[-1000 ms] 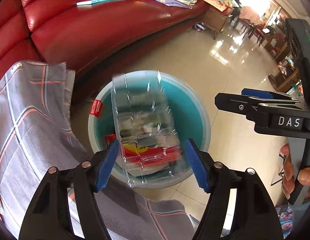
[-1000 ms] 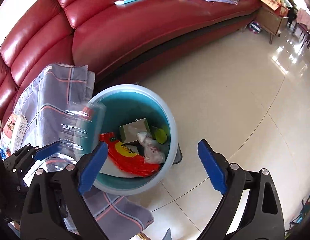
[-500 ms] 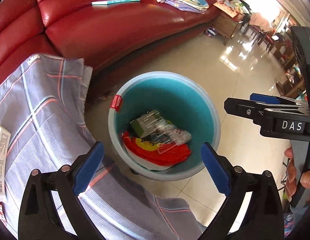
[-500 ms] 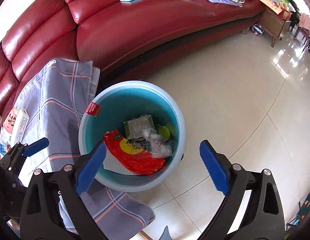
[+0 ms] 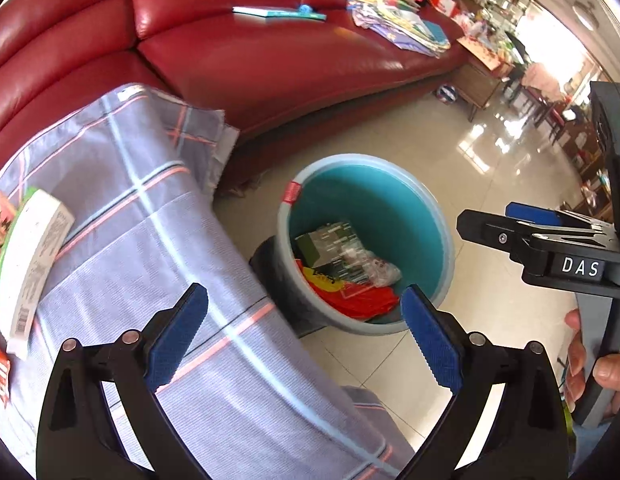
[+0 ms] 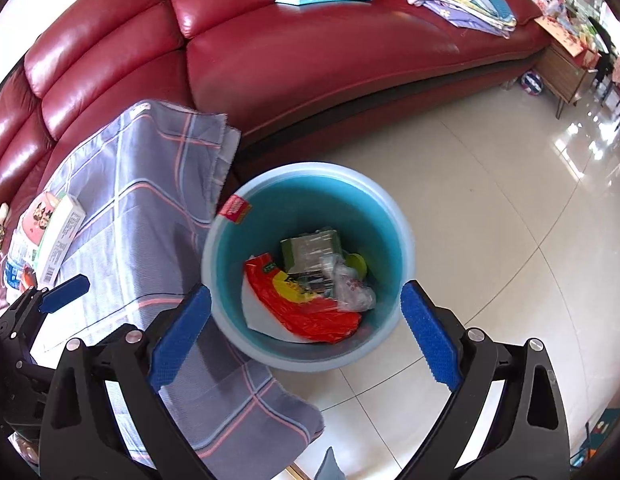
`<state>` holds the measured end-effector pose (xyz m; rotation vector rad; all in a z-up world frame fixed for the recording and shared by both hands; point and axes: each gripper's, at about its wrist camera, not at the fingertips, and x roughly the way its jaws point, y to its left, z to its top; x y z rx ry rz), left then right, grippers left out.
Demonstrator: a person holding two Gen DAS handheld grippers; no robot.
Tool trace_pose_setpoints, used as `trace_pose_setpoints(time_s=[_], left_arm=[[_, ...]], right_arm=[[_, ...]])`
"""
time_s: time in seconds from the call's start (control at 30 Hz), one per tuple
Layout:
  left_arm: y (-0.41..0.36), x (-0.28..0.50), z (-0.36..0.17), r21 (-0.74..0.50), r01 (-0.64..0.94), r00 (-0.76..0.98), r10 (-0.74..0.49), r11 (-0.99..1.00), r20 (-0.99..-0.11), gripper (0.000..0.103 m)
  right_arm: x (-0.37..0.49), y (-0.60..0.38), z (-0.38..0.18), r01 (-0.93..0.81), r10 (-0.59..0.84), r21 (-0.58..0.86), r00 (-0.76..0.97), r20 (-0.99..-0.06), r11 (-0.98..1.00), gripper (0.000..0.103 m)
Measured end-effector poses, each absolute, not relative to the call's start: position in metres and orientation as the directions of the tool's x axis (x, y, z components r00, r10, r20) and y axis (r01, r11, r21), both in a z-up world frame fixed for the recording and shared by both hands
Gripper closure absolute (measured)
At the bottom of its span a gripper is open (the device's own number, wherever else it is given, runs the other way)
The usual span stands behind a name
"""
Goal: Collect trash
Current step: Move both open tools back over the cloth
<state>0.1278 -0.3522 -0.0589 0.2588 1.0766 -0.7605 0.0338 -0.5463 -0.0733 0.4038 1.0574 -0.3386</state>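
1. Left wrist view: the left gripper [image 5: 303, 330] is hanging with its jaws wide apart and empty; the round teal bin [image 5: 442, 240] is standing upright on the floor beside the plaid cloth [image 5: 149, 240], holding a red wrapper [image 5: 358, 300].
2. Right wrist view: the right gripper [image 6: 305, 330] is gaping empty above the bin [image 6: 402, 224], whose mouth is facing up, trash lying jumbled inside.

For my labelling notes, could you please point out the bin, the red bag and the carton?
bin [image 6: 406, 236], right wrist view, right rim.
red bag [image 6: 310, 316], right wrist view, middle.
carton [image 5: 33, 256], left wrist view, white side.
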Motion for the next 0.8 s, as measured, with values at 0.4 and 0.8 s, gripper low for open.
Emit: trace_pose_setpoints(time_s=[0.4,0.8], left_arm=[[-0.215,0.156,-0.046,-0.168,0.475,0.362,-0.366,0.864,-0.857,0.006],[-0.057,0.179,-0.051,-0.202,0.252,0.423,-0.295,0.946,-0.857,0.006]], right_arm=[[0.092,-0.435,-0.070,0.276,0.012,0.152,0.449,-0.893,0.949,0.011],[0.145,-0.316,-0.067,0.106,0.056,0.109,0.409,-0.911,0.988,0.011]])
